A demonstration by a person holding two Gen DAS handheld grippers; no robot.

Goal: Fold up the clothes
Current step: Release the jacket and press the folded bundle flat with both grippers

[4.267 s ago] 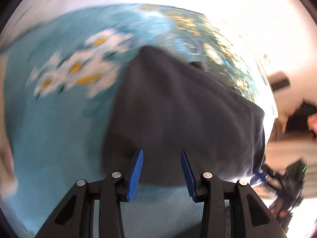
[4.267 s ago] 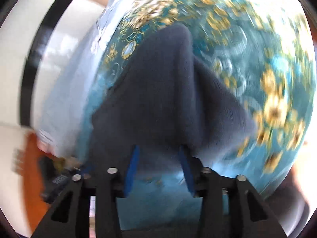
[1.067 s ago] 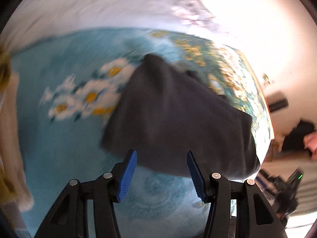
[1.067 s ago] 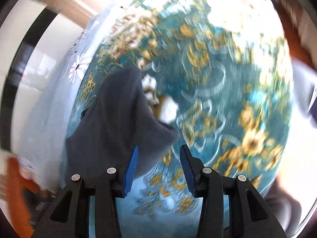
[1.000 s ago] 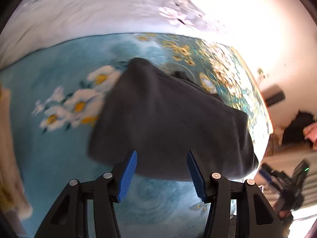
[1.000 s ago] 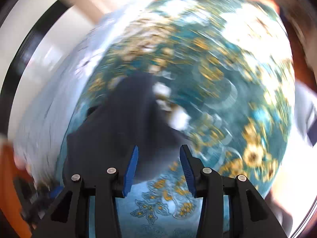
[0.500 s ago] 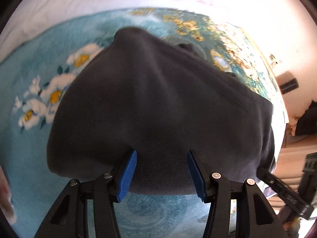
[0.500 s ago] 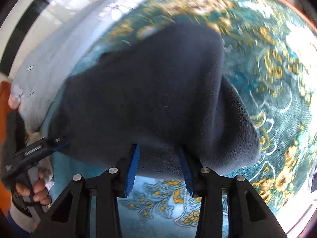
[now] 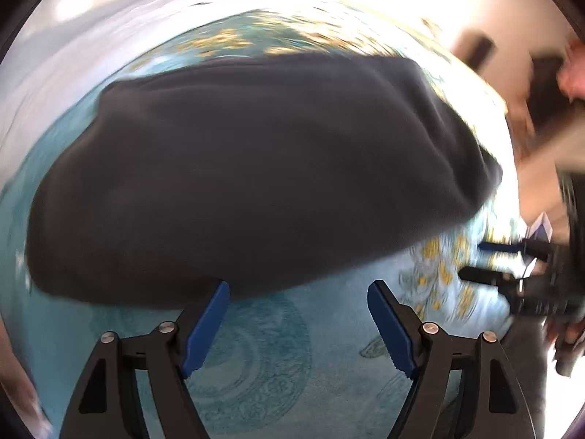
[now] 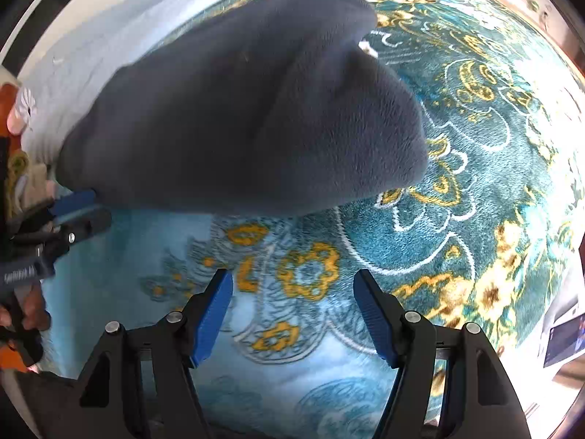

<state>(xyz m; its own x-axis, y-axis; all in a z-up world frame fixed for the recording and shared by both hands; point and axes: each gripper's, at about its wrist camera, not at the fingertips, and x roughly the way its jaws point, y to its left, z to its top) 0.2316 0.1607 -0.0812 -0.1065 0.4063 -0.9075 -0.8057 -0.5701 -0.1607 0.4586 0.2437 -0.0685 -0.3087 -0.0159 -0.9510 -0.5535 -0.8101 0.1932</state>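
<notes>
A folded dark grey fleece garment (image 9: 256, 168) lies flat on the teal blanket (image 9: 256, 347). My left gripper (image 9: 298, 292) points down at its near edge. Its jaws are opening, and only blanket shows between the blue pads (image 9: 204, 325). The left pad's tip sits right at the garment's hem. In the right wrist view the same garment (image 10: 248, 117) lies beyond my right gripper (image 10: 292, 281). Those jaws are opening too, over bare patterned blanket (image 10: 303, 274). Each gripper shows in the other's view: the right gripper (image 9: 490, 259) and the left gripper (image 10: 82, 208).
The blanket carries gold flower patterns (image 10: 475, 292). Pale blue bedding (image 10: 73, 47) runs along its far side. A lit screen (image 10: 563, 336) lies past the blanket's right edge. A person's hand (image 10: 25, 314) holds the left gripper's handle at the left rim.
Both pairs of jaws have spread wider. Half a second ago the garment's near edge lay between the pads; now it lies just beyond the tips. The left view has rolled and shifted.
</notes>
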